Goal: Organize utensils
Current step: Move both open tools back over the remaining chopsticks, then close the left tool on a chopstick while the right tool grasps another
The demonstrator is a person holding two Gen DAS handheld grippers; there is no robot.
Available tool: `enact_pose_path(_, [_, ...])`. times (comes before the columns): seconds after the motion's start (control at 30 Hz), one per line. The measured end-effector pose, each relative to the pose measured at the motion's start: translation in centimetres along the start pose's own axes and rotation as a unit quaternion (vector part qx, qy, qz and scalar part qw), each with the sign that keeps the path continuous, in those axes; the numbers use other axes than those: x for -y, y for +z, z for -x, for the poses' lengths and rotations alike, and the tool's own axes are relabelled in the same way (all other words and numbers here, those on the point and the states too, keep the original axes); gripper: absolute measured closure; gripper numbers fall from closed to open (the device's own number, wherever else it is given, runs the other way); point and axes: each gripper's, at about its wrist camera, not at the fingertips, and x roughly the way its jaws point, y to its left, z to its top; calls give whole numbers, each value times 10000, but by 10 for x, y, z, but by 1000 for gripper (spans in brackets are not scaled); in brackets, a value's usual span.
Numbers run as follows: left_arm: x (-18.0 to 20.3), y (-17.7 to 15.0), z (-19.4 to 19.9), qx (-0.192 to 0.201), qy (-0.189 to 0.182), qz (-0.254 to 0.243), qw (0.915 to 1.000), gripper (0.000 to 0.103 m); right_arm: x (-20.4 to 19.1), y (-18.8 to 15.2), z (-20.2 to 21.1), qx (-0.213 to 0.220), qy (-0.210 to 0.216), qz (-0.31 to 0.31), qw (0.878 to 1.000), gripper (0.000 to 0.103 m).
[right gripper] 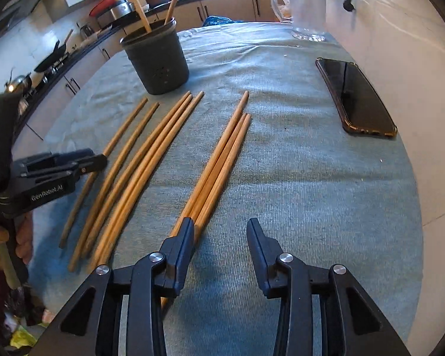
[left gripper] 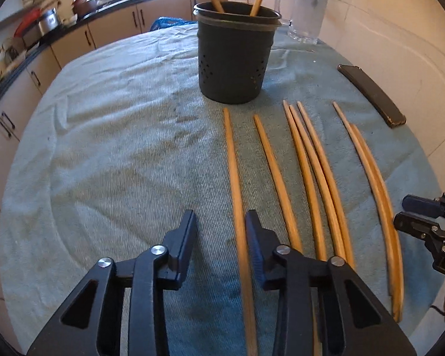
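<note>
My left gripper (left gripper: 221,222) has its fingers parted astride one chopstick (left gripper: 233,160), unpinched; my right gripper (right gripper: 219,225) is parted, empty. The holder (left gripper: 234,56) stands at twelve o'clock on the table (left gripper: 118,148).
</note>
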Motion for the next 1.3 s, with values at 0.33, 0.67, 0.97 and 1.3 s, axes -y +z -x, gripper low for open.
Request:
enact_pose_path(0.33, [1,6,-4,37,29,-5,10000,77,-14,11,-4,42,-569,53,9984,66])
enact_pose_path(0.67, [-10,2,-2,-13,158,74,9998,92,-14,22,-9,-50,-894,7,9960,77])
enact_pose_path(0.97, [-16,-4,3,47,136,193,9997,93,10,25,8,151,-342,-614,9974,76])
enact_pose_path(1.3, [-19,2,0,-70,88,352,9993,93,-15,28,-20,-231,-762,-213,9966,86])
